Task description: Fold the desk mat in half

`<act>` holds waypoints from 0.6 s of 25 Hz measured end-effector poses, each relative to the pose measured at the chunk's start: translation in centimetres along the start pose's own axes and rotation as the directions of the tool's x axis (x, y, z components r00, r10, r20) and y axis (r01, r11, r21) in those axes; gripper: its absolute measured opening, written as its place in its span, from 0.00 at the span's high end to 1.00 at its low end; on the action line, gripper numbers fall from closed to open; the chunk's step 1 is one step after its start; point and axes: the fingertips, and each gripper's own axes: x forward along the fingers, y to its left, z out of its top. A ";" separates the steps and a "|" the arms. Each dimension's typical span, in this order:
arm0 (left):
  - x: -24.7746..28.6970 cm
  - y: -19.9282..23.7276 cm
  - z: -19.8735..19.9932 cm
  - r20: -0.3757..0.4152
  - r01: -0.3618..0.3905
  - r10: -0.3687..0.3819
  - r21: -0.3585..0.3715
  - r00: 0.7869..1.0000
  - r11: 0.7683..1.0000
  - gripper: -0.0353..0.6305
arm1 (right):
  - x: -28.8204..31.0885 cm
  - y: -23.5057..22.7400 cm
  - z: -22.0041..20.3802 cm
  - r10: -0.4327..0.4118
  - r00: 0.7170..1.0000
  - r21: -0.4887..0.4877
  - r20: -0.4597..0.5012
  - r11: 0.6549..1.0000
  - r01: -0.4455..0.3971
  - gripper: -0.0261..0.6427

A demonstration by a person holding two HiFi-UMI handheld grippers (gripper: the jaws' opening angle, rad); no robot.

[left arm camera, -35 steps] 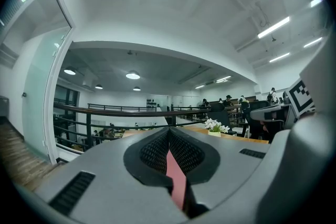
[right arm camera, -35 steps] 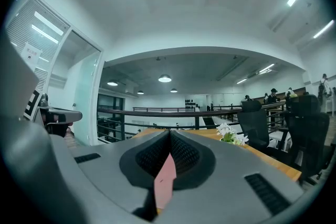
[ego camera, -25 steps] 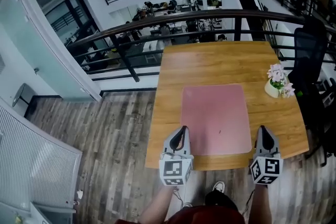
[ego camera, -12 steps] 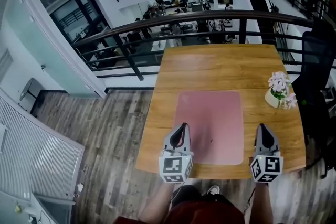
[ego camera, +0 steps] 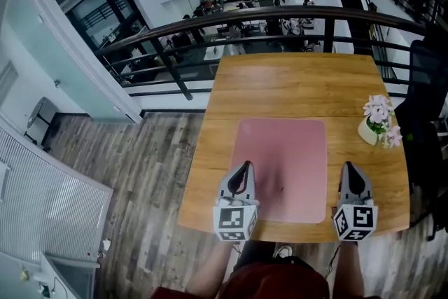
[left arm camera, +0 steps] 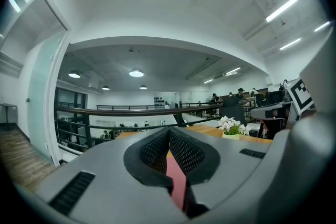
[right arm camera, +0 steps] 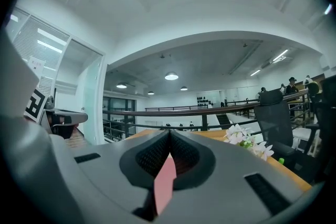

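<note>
Desk mat (ego camera: 280, 150) lies flat on the bench (ego camera: 294, 87) below and ahead of my left hand-held gripper (ego camera: 243, 168) and right hand-held gripper (ego camera: 348, 168), both pressed together and empty, so next I'd likely spread them at its near corners.

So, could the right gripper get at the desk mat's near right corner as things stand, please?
Probably yes: the right gripper hovers just beside that corner of the desk mat, nothing lies between, and the flower pot stands farther back. Its shut jaws must open first.
</note>
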 end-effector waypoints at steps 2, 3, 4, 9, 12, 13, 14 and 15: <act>0.3 0.4 -0.6 -0.006 0.002 -0.002 0.013 1.000 1.000 0.92 | 0.5 0.4 -0.4 0.011 1.000 -0.018 -0.011 1.000 -0.011 0.95; 0.4 0.5 -1.0 -0.011 0.005 -0.004 0.026 1.000 1.000 0.92 | 0.7 0.4 -0.6 0.014 1.000 -0.028 -0.017 1.000 -0.015 0.95; 0.6 0.7 -1.5 -0.021 0.008 -0.007 0.040 1.000 0.999 0.92 | 1.0 0.4 -0.9 0.016 1.000 -0.035 -0.023 0.999 -0.017 0.95; 1.0 1.5 -4.8 -0.104 0.037 -0.027 0.096 0.994 0.995 0.91 | 1.9 1.0 -3.4 0.033 0.997 -0.069 -0.074 0.997 -0.038 0.94; 0.8 1.5 -6.8 -0.162 0.069 -0.050 0.113 0.985 0.991 0.91 | 1.8 1.7 -5.4 0.068 0.989 -0.094 -0.131 0.992 -0.081 0.94; 0.7 1.5 -7.5 -0.181 0.081 -0.059 0.117 0.982 0.990 0.91 | 1.8 2.1 -6.2 0.082 0.985 -0.100 -0.153 0.990 -0.098 0.94; 0.5 1.6 -8.3 -0.203 0.096 -0.071 0.120 0.977 0.988 0.91 | 1.7 2.4 -7.2 0.096 0.979 -0.106 -0.177 0.988 -0.116 0.91; 0.3 1.6 -9.2 -0.227 0.115 -0.085 0.122 0.970 0.986 0.90 | 1.7 2.9 -8.2 0.112 0.972 -0.111 -0.205 0.984 -0.136 0.89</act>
